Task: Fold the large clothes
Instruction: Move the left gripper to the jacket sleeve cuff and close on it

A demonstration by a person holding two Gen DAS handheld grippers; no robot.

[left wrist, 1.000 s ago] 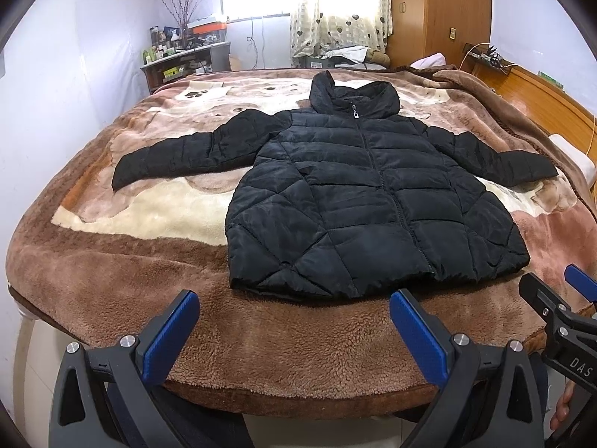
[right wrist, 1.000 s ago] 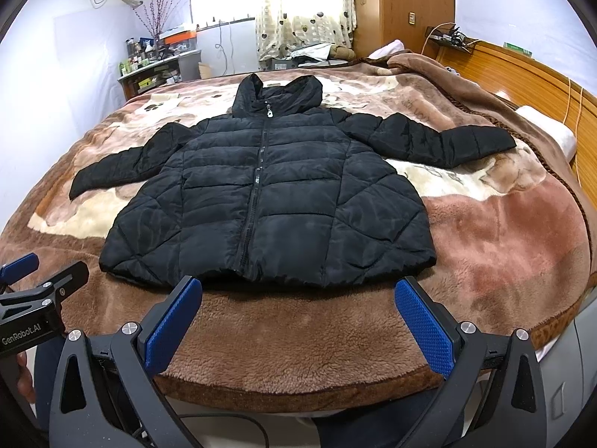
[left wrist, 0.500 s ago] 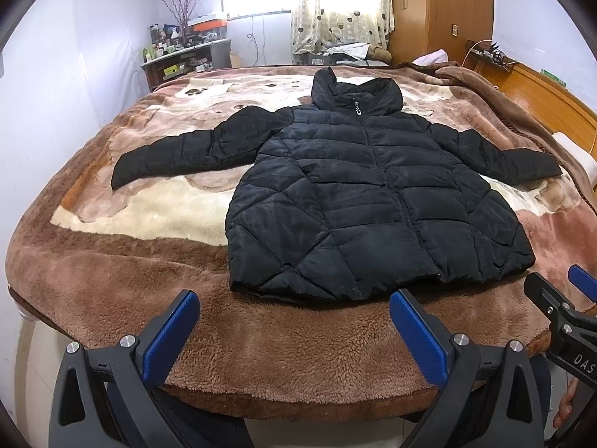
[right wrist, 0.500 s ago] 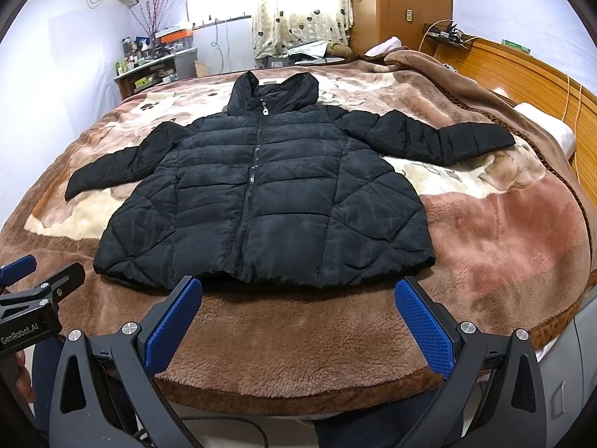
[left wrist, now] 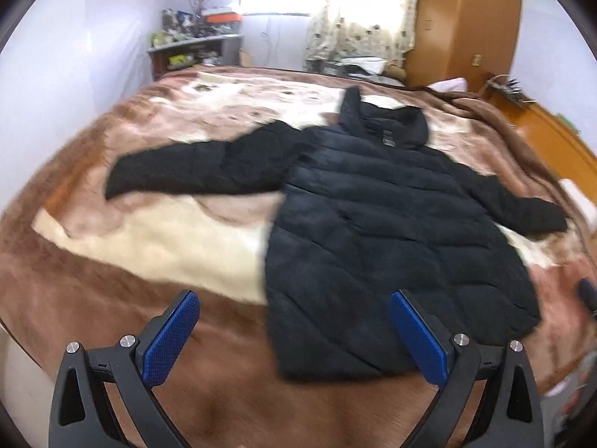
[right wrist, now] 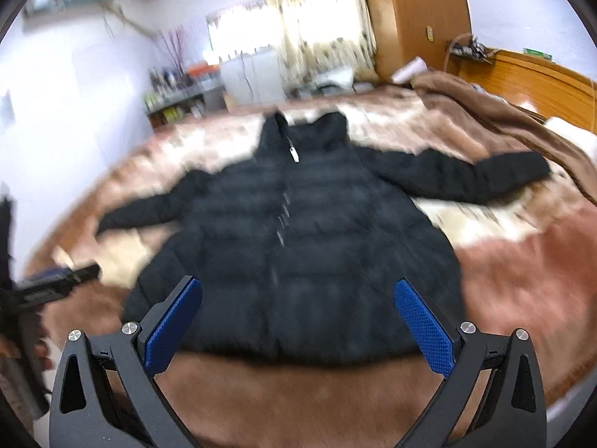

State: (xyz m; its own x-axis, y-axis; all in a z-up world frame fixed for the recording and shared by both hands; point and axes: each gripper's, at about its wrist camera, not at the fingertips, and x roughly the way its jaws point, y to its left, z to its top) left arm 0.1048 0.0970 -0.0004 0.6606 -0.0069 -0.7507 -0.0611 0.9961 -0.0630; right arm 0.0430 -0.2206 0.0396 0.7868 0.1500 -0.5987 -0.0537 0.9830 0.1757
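We find the black quilted hooded puffer jacket (right wrist: 298,254) lying front-up and zipped on the brown and cream plush blanket (left wrist: 149,246) that covers the bed, with its hem toward us, its hood away, and its 2 sleeves spread out to either side; we judge this flat layout to be the starting condition for folding, since it exposes both sleeves and both hem corners. We hold the left gripper (left wrist: 294,336) above the near blanket edge with its 2 blue-padded fingers (left wrist: 169,339) spread wide and nothing between them, facing the jacket's left hem corner and the left sleeve (left wrist: 194,171). We hold the right gripper (right wrist: 298,324) likewise, fingers (right wrist: 425,328) wide apart and empty, centred on the hem just below the zipper line. Neither gripper touches the fabric (both views are motion-blurred, so fine detail is unreliable). The right sleeve (right wrist: 474,179) rests on the blanket near a bunched brown fold by the wooden headboard (right wrist: 541,71). Beyond the bed stand a cluttered shelf (left wrist: 194,48), a spotted curtain (left wrist: 358,18) over a bright window, and a wooden wardrobe (left wrist: 462,18). Nothing lies on the jacket or between it and the grippers; we judge the padded bulk itself to be the main hindrance to a crisp fold.
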